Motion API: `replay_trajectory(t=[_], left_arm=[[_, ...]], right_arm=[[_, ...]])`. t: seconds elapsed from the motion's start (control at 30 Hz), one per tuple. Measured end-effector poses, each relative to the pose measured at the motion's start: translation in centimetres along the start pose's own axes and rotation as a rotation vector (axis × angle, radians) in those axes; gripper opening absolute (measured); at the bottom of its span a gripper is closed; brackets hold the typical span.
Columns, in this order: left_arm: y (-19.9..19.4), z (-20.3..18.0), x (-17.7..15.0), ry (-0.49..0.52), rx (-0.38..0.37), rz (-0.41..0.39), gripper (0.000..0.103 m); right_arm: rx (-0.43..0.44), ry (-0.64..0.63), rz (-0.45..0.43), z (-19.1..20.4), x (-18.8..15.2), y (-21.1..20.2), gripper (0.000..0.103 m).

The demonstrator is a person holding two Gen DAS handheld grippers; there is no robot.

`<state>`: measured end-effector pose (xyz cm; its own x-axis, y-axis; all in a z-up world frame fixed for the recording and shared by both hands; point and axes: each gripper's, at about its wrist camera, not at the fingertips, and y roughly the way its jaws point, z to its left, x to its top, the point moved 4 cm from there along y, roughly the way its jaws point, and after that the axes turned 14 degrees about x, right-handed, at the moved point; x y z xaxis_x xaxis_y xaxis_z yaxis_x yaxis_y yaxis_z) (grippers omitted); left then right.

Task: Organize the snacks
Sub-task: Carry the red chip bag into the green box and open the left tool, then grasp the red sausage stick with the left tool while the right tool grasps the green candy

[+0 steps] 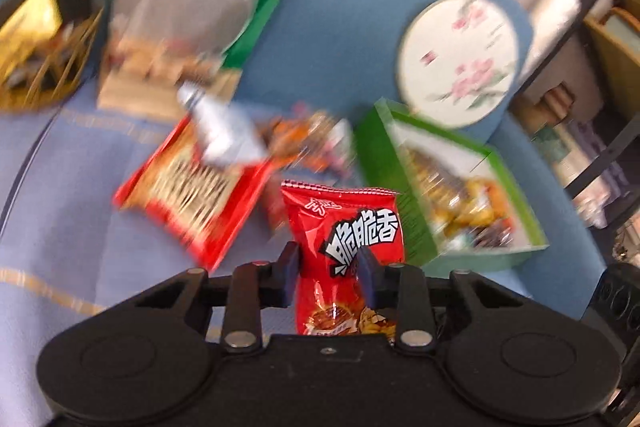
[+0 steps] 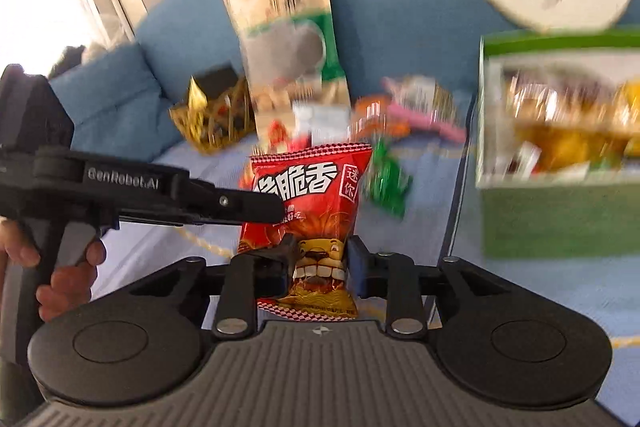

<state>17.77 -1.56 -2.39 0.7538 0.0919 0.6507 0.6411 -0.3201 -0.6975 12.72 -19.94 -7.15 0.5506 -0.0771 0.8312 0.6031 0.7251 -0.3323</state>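
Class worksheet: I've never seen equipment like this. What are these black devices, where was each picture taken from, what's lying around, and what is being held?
There is no robot. A person holds a hand-operated claw in each hand, each with a camera looking along its fingers. One picture looks over the left claw, the other over the right claw, where a hand grips the left one's handle. Both pinch what looks like one red snack packet. Loose snacks, a green box and a gold basket lie on blue cloth.

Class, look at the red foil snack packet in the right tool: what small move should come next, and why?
Probably carry the red foil snack packet right toward the open green box. The right tool pinches it, and the box holds wrapped snacks.
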Motion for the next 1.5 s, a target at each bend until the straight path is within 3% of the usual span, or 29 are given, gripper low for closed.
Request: replay_trajectory(t=[0.23,0.43,0.67,0.73,0.77,0.8,0.87,1.03,1.13,1.3,1.4,1.47,1.5], left_arm=[[0.7,-6.8,3.6,0.086,-0.069,-0.066,0.068],[3.7,-13.0,6.1,0.11,-0.145,-0.065,0.068],[7.5,-18.5,7.6,0.181,-0.155,-0.077,0.068],[9.2,-19.2,7.3,0.222,-0.116,-0.065,0.074],[9.8,-19.1,7.1,0.228,-0.074,-0.071,0.097],[10.1,-18.7,6.8,0.223,-0.042,-0.08,0.103],[10.4,-17.5,6.4,0.207,-0.03,-0.079,0.103],[8.8,-13.2,6.0,0.166,-0.008,-0.067,0.103],[7.0,-10.2,5.6,0.154,0.025,-0.085,0.103],[4.4,-4.7,4.6,0.117,0.088,-0.084,0.103],[3.6,-2.3,3.4,0.139,0.129,-0.073,0.103],[3.7,-1.5,2.6,0.144,0.139,-0.049,0.103],[3.8,-1.2,2.3,0.143,0.137,-0.037,0.103]], right_arm=[[-0.075,0.009,-0.19,-2.3,3.2,-4.6,0.049],[-0.188,0.054,-0.348,-6.1,5.5,-8.9,0.049],[-0.276,0.103,-0.457,-10.8,6.9,-11.6,0.049],[-0.328,0.081,-0.459,-12.3,6.7,-11.5,0.052],[-0.376,0.078,-0.441,-13.1,6.4,-11.2,0.061],[-0.433,0.086,-0.411,-13.8,6.1,-11.0,0.067],[-0.504,0.098,-0.368,-14.4,5.8,-10.9,0.072],[-0.518,0.033,-0.377,-12.1,6.0,-12.1,0.071],[-0.486,-0.01,-0.318,-10.4,5.4,-11.3,0.054],[-0.423,-0.071,-0.253,-8.9,5.1,-9.0,0.055],[-0.364,-0.105,-0.209,-7.4,4.7,-7.4,0.069],[-0.332,-0.144,-0.174,-6.0,4.2,-6.1,0.088],[-0.322,-0.167,-0.155,-5.4,4.0,-5.5,0.091]])
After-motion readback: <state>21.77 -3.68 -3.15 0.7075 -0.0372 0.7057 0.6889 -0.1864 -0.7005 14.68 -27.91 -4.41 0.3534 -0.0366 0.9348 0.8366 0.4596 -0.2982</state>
